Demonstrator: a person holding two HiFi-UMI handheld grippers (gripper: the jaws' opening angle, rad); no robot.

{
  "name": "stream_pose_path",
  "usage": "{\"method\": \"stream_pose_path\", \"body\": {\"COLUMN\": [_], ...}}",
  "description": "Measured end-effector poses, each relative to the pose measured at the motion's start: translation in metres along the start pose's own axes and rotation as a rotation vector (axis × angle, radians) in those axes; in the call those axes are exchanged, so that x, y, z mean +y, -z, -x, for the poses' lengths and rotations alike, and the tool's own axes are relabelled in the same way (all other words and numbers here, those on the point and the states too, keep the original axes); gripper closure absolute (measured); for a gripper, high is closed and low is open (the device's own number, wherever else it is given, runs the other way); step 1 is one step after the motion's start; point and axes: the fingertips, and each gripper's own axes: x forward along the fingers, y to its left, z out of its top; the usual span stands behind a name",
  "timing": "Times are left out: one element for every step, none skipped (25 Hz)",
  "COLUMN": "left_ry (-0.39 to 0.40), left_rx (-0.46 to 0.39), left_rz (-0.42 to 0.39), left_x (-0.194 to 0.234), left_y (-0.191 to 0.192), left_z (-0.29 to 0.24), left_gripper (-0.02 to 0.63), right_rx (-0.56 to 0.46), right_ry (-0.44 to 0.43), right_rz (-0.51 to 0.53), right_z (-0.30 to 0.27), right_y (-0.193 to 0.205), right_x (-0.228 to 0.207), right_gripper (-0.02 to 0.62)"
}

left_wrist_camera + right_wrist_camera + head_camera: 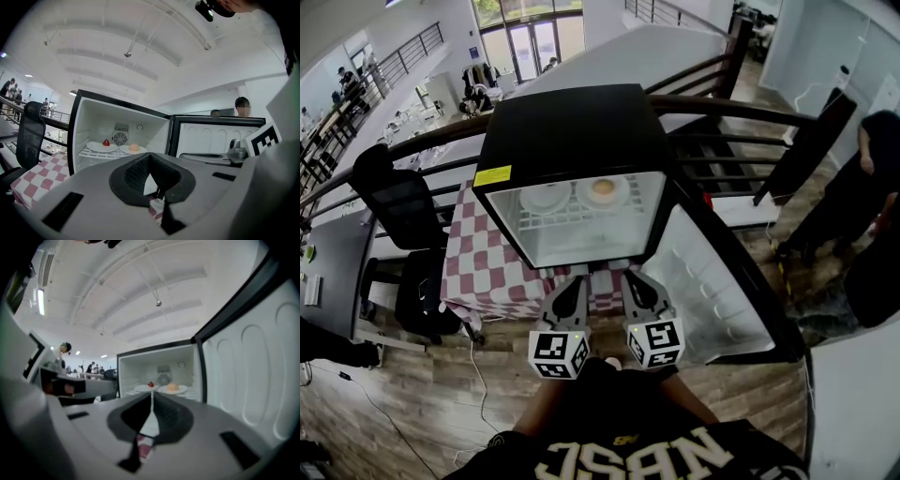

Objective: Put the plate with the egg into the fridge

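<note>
A black mini fridge (581, 131) stands open on a checked tablecloth (483, 272), its door (712, 281) swung to the right. On its wire shelf the white plate with the egg (603, 190) lies at the right, beside another plate (546, 197). From the left gripper view that other plate carries a small red thing (106, 142), and the egg (134, 147) sits to its right. My left gripper (577, 275) and right gripper (633, 275) hang side by side just in front of the fridge, below its opening. Both are shut and hold nothing (149, 155) (151, 396). The egg plate (172, 388) shows straight ahead.
A black office chair (394, 202) stands left of the table. A dark railing (741, 117) runs behind the fridge. A person (862, 187) stands at the far right. The open door's white inner face (253, 371) fills the right side of the right gripper view.
</note>
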Motion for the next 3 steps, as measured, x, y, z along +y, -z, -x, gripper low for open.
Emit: {"method": "stream_pose_path", "body": {"left_ry": [-0.001, -0.001, -0.002], "left_rx": [0.004, 0.009, 0.015], "left_rz": [0.001, 0.004, 0.007], "left_x": [0.0026, 0.0051, 0.0075], "left_y": [0.0023, 0.0053, 0.0085], "left_z": [0.0013, 0.0029, 0.0047], "left_gripper": [0.586, 0.586, 0.585], "right_rx": [0.004, 0.01, 0.016], "right_ry": [-0.001, -0.002, -0.002], "right_rz": [-0.002, -0.005, -0.008], "right_z": [-0.0006, -0.0006, -0.0005], "right_y": [0.0027, 0.0061, 0.0096], "right_x": [0.0028, 0.0058, 0.0088], "right_gripper": [0.565, 0.565, 0.565]}}
